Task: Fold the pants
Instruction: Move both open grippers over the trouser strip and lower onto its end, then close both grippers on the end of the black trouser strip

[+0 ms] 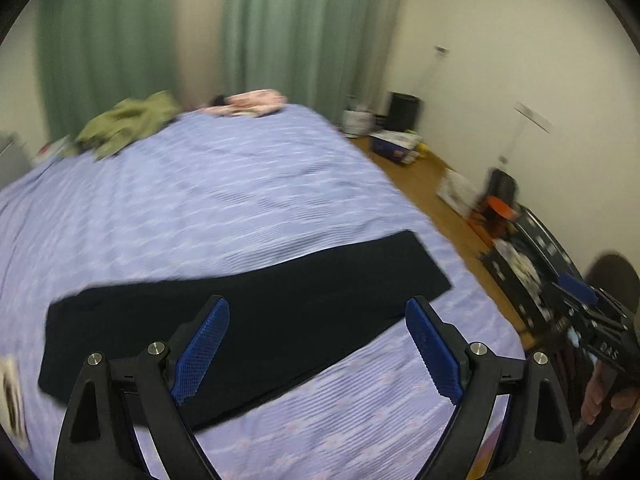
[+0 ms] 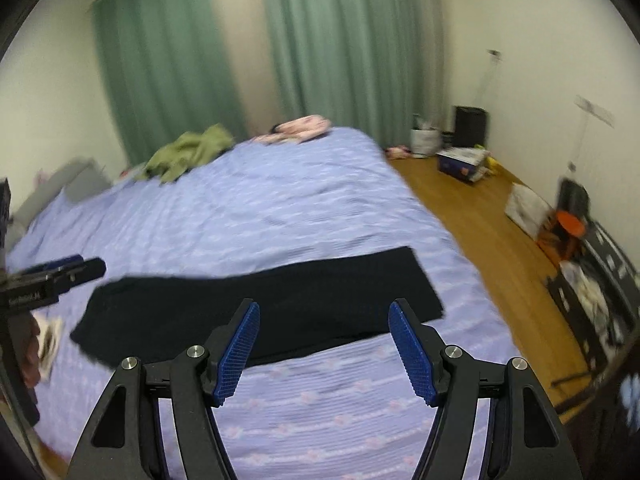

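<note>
Black pants (image 1: 256,316) lie flat as a long strip across the near part of a bed with a lilac cover (image 1: 208,200). They also show in the right wrist view (image 2: 272,312). My left gripper (image 1: 316,308) is open and empty, held above the near edge of the pants. My right gripper (image 2: 324,308) is open and empty, also above the near edge. The right gripper appears at the right edge of the left wrist view (image 1: 580,296). The left gripper appears at the left edge of the right wrist view (image 2: 76,266).
Olive clothing (image 2: 188,152) and a pink garment (image 2: 300,128) lie at the bed's far end. A small printed item (image 2: 50,340) lies left of the pants. Wooden floor (image 2: 480,232) to the right holds boxes (image 2: 460,162), a bin and a black rack (image 2: 600,280). Green curtains hang behind.
</note>
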Action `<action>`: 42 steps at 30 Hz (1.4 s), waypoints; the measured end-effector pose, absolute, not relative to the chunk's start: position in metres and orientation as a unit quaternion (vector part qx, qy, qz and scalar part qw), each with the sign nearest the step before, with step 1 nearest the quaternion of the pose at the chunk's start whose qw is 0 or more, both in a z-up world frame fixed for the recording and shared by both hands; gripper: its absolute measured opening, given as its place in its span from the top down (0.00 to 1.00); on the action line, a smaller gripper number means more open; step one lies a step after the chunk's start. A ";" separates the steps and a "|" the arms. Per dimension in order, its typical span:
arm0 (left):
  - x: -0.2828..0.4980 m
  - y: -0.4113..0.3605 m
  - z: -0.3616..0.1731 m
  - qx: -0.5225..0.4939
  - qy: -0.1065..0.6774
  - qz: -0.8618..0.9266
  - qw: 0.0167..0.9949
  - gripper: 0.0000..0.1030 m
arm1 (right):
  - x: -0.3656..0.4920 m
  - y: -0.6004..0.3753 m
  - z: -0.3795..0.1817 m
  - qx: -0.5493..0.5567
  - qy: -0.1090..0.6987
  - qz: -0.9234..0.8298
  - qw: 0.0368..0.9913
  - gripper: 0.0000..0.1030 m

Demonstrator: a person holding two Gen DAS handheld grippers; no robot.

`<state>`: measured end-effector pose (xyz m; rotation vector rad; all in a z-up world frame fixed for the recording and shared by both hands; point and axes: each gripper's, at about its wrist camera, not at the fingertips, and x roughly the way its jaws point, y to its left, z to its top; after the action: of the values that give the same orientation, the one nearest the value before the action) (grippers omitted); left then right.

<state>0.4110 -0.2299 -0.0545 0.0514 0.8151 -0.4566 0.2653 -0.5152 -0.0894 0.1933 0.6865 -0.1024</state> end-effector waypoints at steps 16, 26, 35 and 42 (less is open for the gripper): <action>0.550 -0.465 -0.127 0.179 0.416 -0.439 0.776 0.13 | 0.286 -0.654 -0.190 0.294 0.335 -0.185 0.876 0.35; 0.634 -0.579 -0.231 0.215 0.464 -0.499 0.700 0.26 | 0.350 -0.699 -0.292 0.382 0.354 -0.192 0.832 0.48; 0.670 -0.635 -0.298 0.261 0.485 -0.514 0.658 0.44 | 0.386 -0.712 -0.358 0.441 0.358 -0.195 0.800 0.55; 0.681 -0.647 -0.327 0.279 0.498 -0.505 0.647 0.46 | 0.391 -0.709 -0.385 0.469 0.365 -0.191 0.781 0.58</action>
<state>0.6809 -0.6470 -0.3273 0.6347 1.1320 -1.1488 0.3910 -0.7094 -0.3853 1.0136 0.7886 -0.4132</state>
